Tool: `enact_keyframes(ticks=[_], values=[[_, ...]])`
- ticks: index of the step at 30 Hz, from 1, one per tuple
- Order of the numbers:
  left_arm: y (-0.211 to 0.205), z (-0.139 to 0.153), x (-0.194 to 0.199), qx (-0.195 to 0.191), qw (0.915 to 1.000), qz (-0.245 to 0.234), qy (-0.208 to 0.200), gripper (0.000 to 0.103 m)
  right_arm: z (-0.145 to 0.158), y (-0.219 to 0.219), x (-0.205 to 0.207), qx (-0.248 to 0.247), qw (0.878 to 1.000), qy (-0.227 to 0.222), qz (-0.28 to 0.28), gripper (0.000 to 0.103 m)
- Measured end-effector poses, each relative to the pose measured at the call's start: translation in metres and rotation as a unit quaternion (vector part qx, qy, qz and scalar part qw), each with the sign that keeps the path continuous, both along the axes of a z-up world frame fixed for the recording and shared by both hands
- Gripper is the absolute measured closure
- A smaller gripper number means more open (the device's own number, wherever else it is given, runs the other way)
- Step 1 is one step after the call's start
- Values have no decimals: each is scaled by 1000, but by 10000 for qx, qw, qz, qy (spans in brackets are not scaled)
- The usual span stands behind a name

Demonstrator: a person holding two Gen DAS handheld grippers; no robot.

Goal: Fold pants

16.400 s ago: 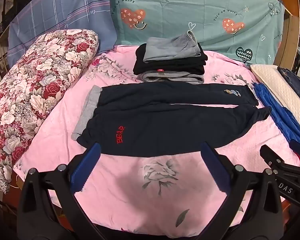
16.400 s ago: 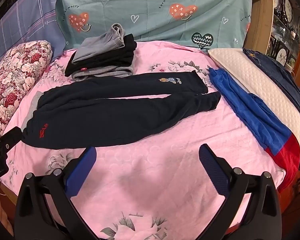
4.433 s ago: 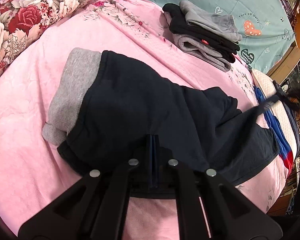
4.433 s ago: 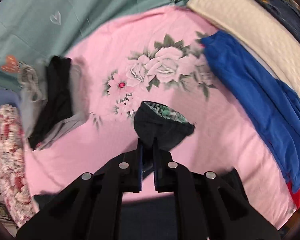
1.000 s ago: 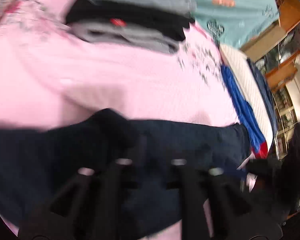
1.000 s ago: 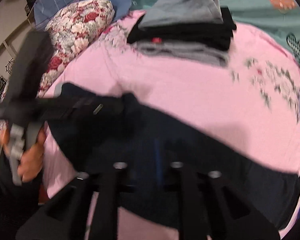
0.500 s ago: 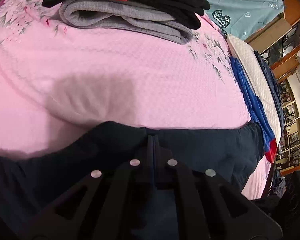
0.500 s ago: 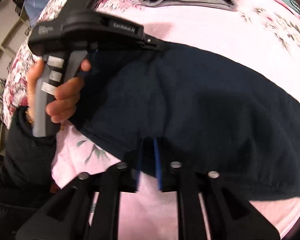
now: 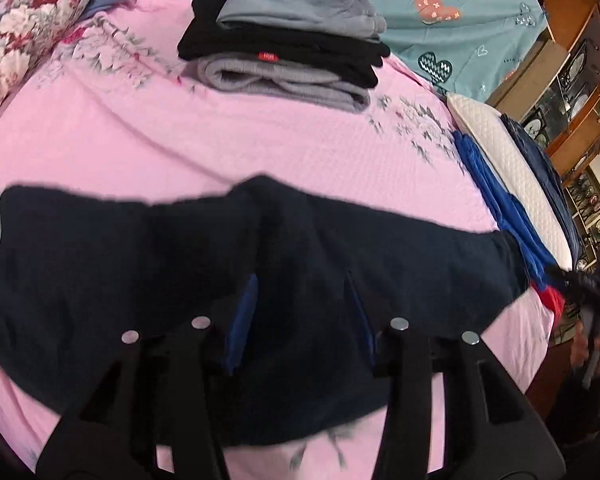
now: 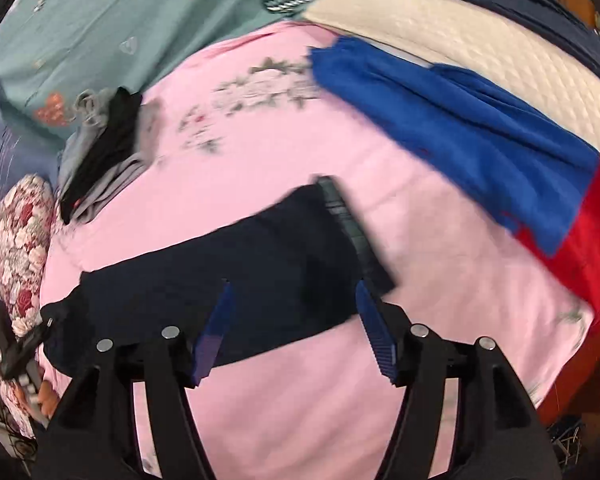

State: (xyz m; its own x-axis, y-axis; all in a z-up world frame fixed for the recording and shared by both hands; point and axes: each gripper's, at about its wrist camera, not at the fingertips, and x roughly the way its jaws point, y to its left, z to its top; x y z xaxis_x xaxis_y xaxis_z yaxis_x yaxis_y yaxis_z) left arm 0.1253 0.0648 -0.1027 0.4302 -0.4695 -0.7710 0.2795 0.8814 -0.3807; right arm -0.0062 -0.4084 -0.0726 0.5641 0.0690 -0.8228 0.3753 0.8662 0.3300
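Two grippers hover over dark navy pants [image 9: 148,280] lying folded across a pink floral bedspread [image 9: 228,136]. Left gripper [image 9: 300,312] is opening, pads apart above the cloth, not pinching. Right gripper [image 10: 296,320] is also opening, nothing pinched. At twelve o'clock sits one stack of three folded garments [image 9: 288,48]. At three o'clock lies blue-and-red cloth [image 10: 480,140] beside a cream pillow [image 10: 460,36]. One floral pillow [image 9: 24,20] lies at ten o'clock.

A home bedroom: pink floral bedsheet [image 9: 260,132] (pillows [image 9: 24,20] alongside).
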Motion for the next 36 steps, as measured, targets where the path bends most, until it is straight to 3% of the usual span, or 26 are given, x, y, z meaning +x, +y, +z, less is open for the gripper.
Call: enact_keyframes(ticks=[4,8,13,14,16,17,18,21,22,23,26,30,33,36], values=[[19,-23,-7,362,9984,333,289,59,-20,-42,24,350,9984,218,391,39],[46,-33,-9,-141,9980,481,391,60,-41,-53,41,413,9937,557,878,39],[44,-32,-11,-139,9980,511,347,60,-67,-59,65,410,9881,993,1101,37],[43,-32,-11,-127,9979,527,341,60,-67,-60,66,455,9874,959,1178,31],[42,-31,-12,-114,9978,554,340,60,-69,-60,69,737,9857,792,1289,30],[42,-31,-11,-107,9976,578,361,60,-68,-59,68,881,9850,723,1295,42],[40,-31,-11,-85,9974,597,388,60,-68,-57,68,1047,9830,678,1348,47],[32,-25,-10,152,9965,683,460,63,-62,-46,67,543,9873,762,1284,67],[27,-23,-10,299,9962,677,467,64,-62,-50,67,716,9875,663,1240,91],[20,-20,-10,406,9961,625,469,65,-60,-54,65,1011,9859,554,1216,91],[-10,1,-17,389,9984,275,310,65,-46,-53,59,892,9889,312,1143,91],[-75,28,-16,11,9986,-442,303,65,-27,-47,53,1073,9870,61,1196,91],[-133,27,-6,6,9948,-909,467,65,-6,-45,46,1037,9871,-237,1197,91],[-193,15,6,-21,9883,-1395,624,65,-3,-42,48,911,9877,-234,1246,91]])
